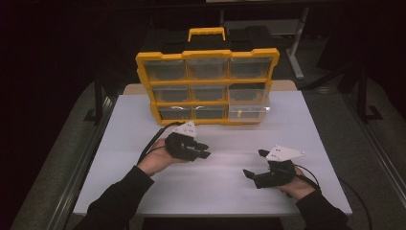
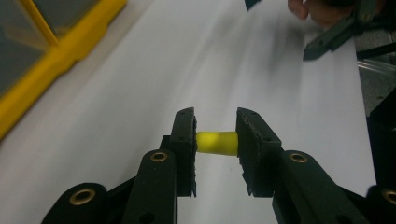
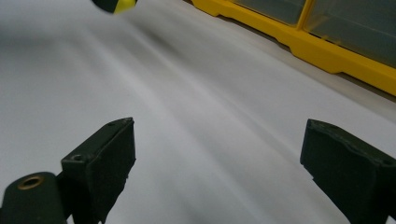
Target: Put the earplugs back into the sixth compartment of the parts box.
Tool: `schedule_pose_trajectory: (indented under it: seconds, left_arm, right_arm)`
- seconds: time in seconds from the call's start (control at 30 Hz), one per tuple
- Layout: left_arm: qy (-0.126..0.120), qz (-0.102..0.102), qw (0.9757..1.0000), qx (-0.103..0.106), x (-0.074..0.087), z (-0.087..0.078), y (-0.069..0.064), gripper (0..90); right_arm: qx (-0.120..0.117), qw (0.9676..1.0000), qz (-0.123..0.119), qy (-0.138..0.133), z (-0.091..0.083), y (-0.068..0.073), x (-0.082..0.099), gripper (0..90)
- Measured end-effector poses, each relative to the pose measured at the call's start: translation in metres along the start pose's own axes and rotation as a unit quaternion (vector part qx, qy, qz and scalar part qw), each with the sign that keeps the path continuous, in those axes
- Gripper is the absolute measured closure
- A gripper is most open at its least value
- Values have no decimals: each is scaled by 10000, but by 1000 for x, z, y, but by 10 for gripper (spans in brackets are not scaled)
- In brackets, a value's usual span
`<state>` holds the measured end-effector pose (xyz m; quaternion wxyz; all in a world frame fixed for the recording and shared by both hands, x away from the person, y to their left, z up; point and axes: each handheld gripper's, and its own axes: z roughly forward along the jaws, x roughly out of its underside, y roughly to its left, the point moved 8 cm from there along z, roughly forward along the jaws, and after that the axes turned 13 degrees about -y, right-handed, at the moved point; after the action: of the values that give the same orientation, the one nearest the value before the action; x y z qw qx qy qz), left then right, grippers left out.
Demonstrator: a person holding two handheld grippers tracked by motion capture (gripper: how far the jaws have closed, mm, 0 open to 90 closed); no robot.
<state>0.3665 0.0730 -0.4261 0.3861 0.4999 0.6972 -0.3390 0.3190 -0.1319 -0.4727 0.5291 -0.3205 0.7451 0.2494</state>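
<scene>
A yellow organiser case point(image 1: 207, 86) with clear drawers stands upright at the back of the white table point(image 1: 215, 191); its lower right drawer point(image 1: 249, 111) is pulled out a little. My left gripper point(image 1: 203, 150) hovers in front of the case, pointing right. In the left gripper view its jaws are shut on a small yellow cylinder point(image 2: 217, 143), lifted off the table. My right gripper point(image 1: 254, 164) rests low at the front right, pointing left, jaws wide open and empty point(image 3: 217, 158). The yellow case point(image 3: 336, 37) runs along the top right of the right gripper view.
Bare white table surface lies between the two grippers and toward the front edge. The case's yellow carrying handle point(image 1: 206, 33) sticks up behind it. Dark floor and metal frame legs surround the table.
</scene>
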Motion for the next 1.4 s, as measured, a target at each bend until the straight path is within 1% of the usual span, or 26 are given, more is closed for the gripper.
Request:
schedule_pose_trajectory:
  seconds: [0.1, 0.3, 0.5, 0.53, 0.6, 0.63, 0.77, 1.0, 1.13, 1.2, 1.4]
  left_arm:
    - [-70, 47, 10000, -8, -16, -2, 3, 689]
    - [-198, 132, 9997, 46, -47, -4, 8, 689]
    - [-344, 124, 9993, 94, -76, -3, 13, 691]
    - [-341, 158, 9993, 90, -81, -3, 14, 691]
    - [-369, 160, 9991, 89, -90, -3, 16, 692]
    - [-413, 121, 9990, 88, -97, -3, 17, 693]
    - [-501, 112, 9987, 70, -115, -2, 22, 694]
    - [-598, 138, 9981, 45, -146, 0, 32, 695]
    - [-614, 124, 9980, -47, -159, 6, 40, 695]
    - [-649, 48, 9978, -105, -164, 11, 44, 695]
    - [-621, -29, 9980, -132, -172, 31, 53, 692]
  right_arm:
    - [-1, 10000, -4, 0, 0, 0, 0, 95]
    - [-8, 10000, -4, -4, 0, 0, 0, 95]
    - [-6, 10000, -3, -5, 0, 0, 0, 95]
    - [-7, 10000, 5, -5, 0, 0, 0, 95]
    - [-12, 10000, 1, -8, 0, 0, 0, 95]
    - [-15, 10000, -1, -9, 0, 0, 0, 95]
    - [-15, 10000, 5, -11, 0, 0, 0, 95]
    - [-17, 10000, 19, -10, 0, 0, -1, 95]
    - [-20, 10000, 13, -15, 0, 1, -1, 95]
    - [-23, 10000, 23, -13, 0, 1, -1, 95]
    - [-35, 10000, 22, -13, -1, 1, 0, 95]
